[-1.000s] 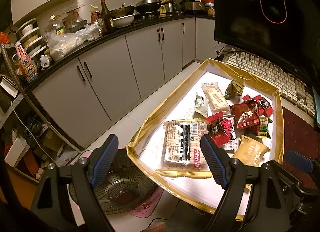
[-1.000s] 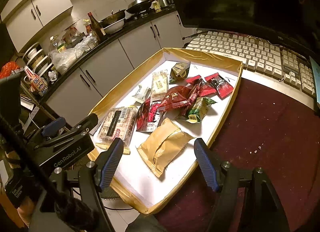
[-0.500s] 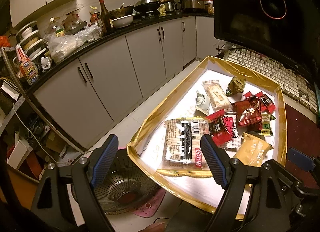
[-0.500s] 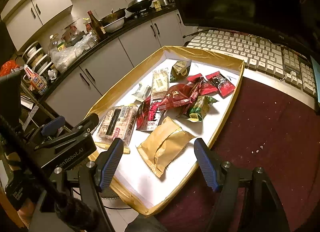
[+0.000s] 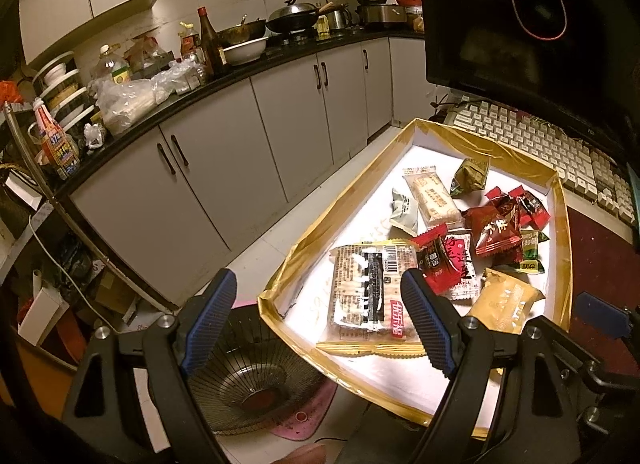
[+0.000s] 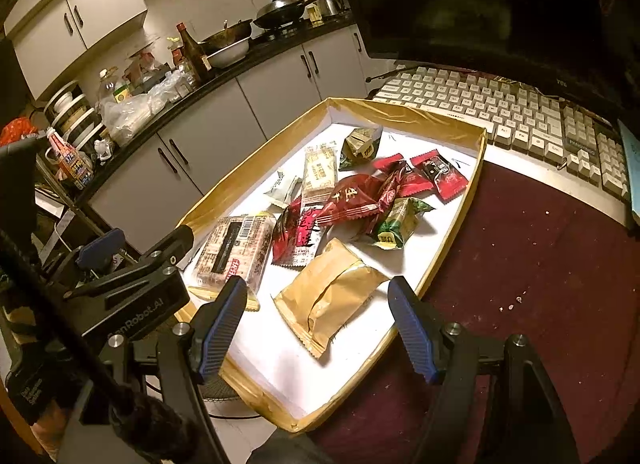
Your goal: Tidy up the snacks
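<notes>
A gold-rimmed white tray [image 5: 352, 191] [image 6: 404, 111] holds several snack packets. A large clear cracker pack [image 5: 370, 296] [image 6: 236, 252] lies at its near left. A tan packet [image 6: 332, 296] [image 5: 508, 300] lies near the front. Red packets [image 5: 496, 227] [image 6: 356, 199], a beige bar [image 5: 430, 195] and green packets [image 6: 400, 219] lie in the middle. My left gripper [image 5: 320, 320] is open and empty above the tray's near left corner. My right gripper [image 6: 316, 328] is open and empty above the tan packet.
A keyboard [image 6: 500, 111] and dark monitor [image 5: 520, 15] stand behind the tray on a dark red mat [image 6: 540, 264]. Kitchen cabinets [image 5: 224, 167] and a cluttered counter are at left. A fan grille [image 5: 248, 396] lies on the floor below the tray.
The left gripper has drifted slightly left and back, so the tray sits a little further right in its view. The right gripper has barely moved. Both stay open.
</notes>
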A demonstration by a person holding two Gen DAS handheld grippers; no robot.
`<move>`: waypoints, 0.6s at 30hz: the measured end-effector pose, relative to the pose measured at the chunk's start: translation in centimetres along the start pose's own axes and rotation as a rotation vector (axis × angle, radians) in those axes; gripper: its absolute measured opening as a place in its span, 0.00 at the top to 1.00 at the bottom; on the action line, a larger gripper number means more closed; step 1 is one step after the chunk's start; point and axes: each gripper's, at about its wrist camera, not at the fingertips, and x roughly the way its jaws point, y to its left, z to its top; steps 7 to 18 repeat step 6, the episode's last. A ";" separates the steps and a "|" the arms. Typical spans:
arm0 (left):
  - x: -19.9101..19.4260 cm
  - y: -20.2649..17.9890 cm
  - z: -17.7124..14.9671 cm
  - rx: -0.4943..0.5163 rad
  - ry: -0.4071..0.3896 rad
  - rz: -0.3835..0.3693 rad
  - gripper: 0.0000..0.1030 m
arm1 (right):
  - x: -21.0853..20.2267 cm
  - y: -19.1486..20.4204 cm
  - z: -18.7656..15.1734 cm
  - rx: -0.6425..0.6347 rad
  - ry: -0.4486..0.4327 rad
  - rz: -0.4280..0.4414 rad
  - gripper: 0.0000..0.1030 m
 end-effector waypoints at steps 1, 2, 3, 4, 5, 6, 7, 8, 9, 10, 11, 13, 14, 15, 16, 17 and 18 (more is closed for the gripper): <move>0.0 0.0 0.0 0.000 0.000 -0.002 0.18 | 0.0 0.0 0.0 -0.002 0.001 -0.001 0.29; 0.0 -0.1 0.0 -0.002 0.002 -0.005 0.18 | 0.0 0.1 0.0 -0.003 0.001 0.000 0.29; 0.0 -0.1 0.0 0.000 0.002 -0.012 0.18 | 0.0 0.1 0.0 -0.003 0.000 0.000 0.29; 0.0 -0.1 0.0 -0.001 -0.005 -0.018 0.18 | 0.0 0.1 0.0 -0.001 0.000 0.000 0.29; -0.1 -0.1 -0.1 -0.001 -0.010 -0.021 0.18 | 0.0 0.0 0.0 -0.001 0.002 0.000 0.29; -0.1 -0.2 -0.1 0.002 -0.010 -0.019 0.18 | 0.0 0.1 0.0 -0.002 0.003 0.001 0.29; -0.1 -0.2 -0.1 0.002 -0.010 -0.019 0.18 | 0.0 0.1 0.0 -0.002 0.003 0.001 0.29; -0.1 -0.2 -0.1 0.002 -0.010 -0.019 0.18 | 0.0 0.1 0.0 -0.002 0.003 0.001 0.29; -0.1 -0.2 -0.1 0.002 -0.010 -0.019 0.18 | 0.0 0.1 0.0 -0.002 0.003 0.001 0.29; -0.1 -0.2 -0.1 0.002 -0.010 -0.019 0.18 | 0.0 0.1 0.0 -0.002 0.003 0.001 0.29; -0.1 -0.2 -0.1 0.002 -0.010 -0.019 0.18 | 0.0 0.1 0.0 -0.002 0.003 0.001 0.29; -0.1 -0.2 -0.1 0.002 -0.010 -0.019 0.18 | 0.0 0.1 0.0 -0.002 0.003 0.001 0.29; -0.1 -0.2 -0.1 0.002 -0.010 -0.019 0.18 | 0.0 0.1 0.0 -0.002 0.003 0.001 0.29; -0.1 -0.2 -0.1 0.002 -0.010 -0.019 0.18 | 0.0 0.1 0.0 -0.002 0.003 0.001 0.29; -0.1 -0.2 -0.1 0.002 -0.010 -0.019 0.18 | 0.0 0.1 0.0 -0.002 0.003 0.001 0.29; -0.1 -0.2 -0.1 0.002 -0.010 -0.019 0.18 | 0.0 0.1 0.0 -0.002 0.003 0.001 0.29; -0.1 -0.2 -0.1 0.002 -0.010 -0.019 0.18 | 0.0 0.1 0.0 -0.002 0.003 0.001 0.29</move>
